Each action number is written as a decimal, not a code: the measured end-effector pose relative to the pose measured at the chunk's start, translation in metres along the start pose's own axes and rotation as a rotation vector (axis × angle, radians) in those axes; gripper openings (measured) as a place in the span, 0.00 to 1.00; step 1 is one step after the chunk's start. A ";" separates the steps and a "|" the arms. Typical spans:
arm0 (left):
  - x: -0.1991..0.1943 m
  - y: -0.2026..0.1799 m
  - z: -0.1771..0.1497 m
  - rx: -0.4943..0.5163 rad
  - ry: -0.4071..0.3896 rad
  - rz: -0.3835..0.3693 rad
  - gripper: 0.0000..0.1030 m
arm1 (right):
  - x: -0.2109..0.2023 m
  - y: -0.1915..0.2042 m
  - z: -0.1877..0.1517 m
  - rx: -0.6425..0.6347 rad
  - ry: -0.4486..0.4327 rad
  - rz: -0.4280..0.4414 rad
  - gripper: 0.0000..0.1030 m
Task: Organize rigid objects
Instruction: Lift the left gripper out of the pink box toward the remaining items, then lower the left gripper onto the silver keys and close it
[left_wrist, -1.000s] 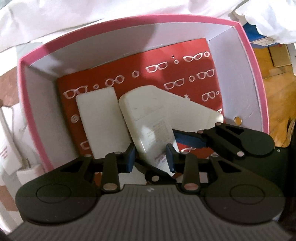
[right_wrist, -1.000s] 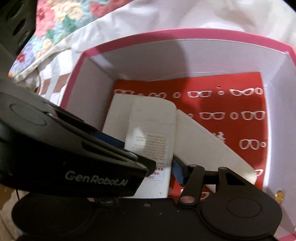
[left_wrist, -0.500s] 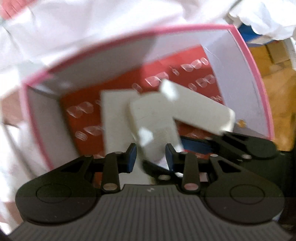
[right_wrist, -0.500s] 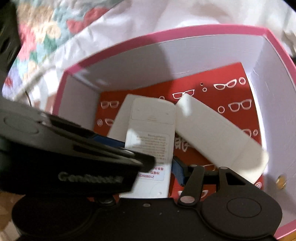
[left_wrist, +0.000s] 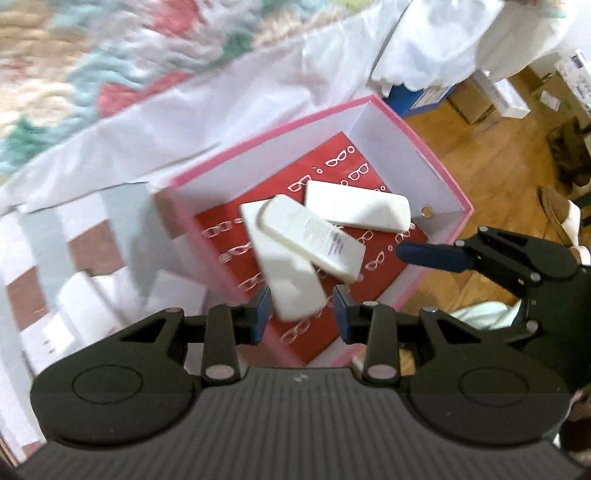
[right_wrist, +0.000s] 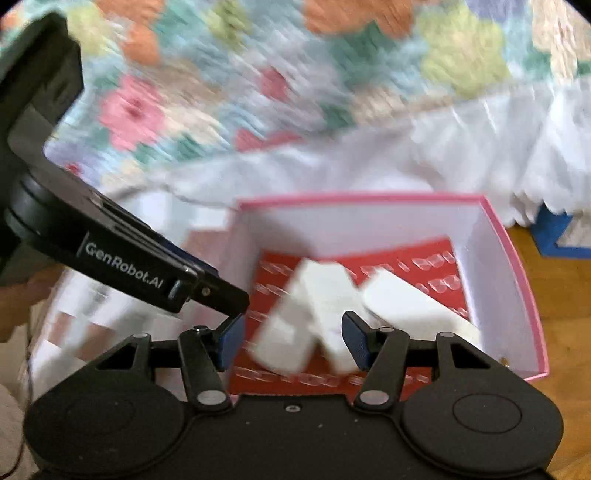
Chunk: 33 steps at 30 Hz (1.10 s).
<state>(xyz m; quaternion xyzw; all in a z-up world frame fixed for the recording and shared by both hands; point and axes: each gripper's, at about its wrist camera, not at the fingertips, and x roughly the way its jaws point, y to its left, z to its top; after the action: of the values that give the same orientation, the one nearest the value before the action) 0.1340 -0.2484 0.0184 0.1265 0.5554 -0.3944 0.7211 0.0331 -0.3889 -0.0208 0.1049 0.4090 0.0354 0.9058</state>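
Three white flat oblong cases lie in the pink box (left_wrist: 402, 166) on its red floor printed with glasses. The labelled case (left_wrist: 314, 236) rests across a second case (left_wrist: 291, 288), and the third case (left_wrist: 356, 210) lies toward the far corner. My left gripper (left_wrist: 301, 314) hovers above the box's near edge, its jaws opening with nothing pressed between them. My right gripper (left_wrist: 432, 254) hangs over the box's right side. In the right wrist view the right gripper (right_wrist: 293, 341) is open above the blurred cases (right_wrist: 325, 295), and the left gripper (right_wrist: 147, 273) reaches in from the left.
The box (right_wrist: 369, 229) stands on a white sheet (left_wrist: 221, 107) beside a floral quilt (right_wrist: 258, 74). Small white boxes (left_wrist: 74, 306) lie at the left. Wooden floor (left_wrist: 491, 155) with cardboard boxes (left_wrist: 472, 103) and a blue box (right_wrist: 557, 232) is at the right.
Both grippers have lifted up and back out of the box, and both views have swung. The labelled case, earlier between the left fingers, now lies free across another case.
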 end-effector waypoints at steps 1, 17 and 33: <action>-0.011 0.004 -0.007 -0.003 -0.011 0.007 0.36 | -0.006 0.008 0.000 -0.011 -0.021 0.015 0.62; -0.105 0.102 -0.105 -0.147 -0.105 0.167 0.49 | 0.003 0.118 -0.005 -0.090 0.022 0.356 0.62; 0.015 0.162 -0.177 -0.363 0.081 0.036 0.49 | 0.119 0.171 -0.088 -0.394 0.239 0.266 0.63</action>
<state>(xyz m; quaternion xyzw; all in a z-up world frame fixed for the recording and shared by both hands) 0.1259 -0.0389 -0.0983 0.0201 0.6435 -0.2693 0.7163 0.0500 -0.1903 -0.1274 -0.0255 0.4811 0.2451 0.8413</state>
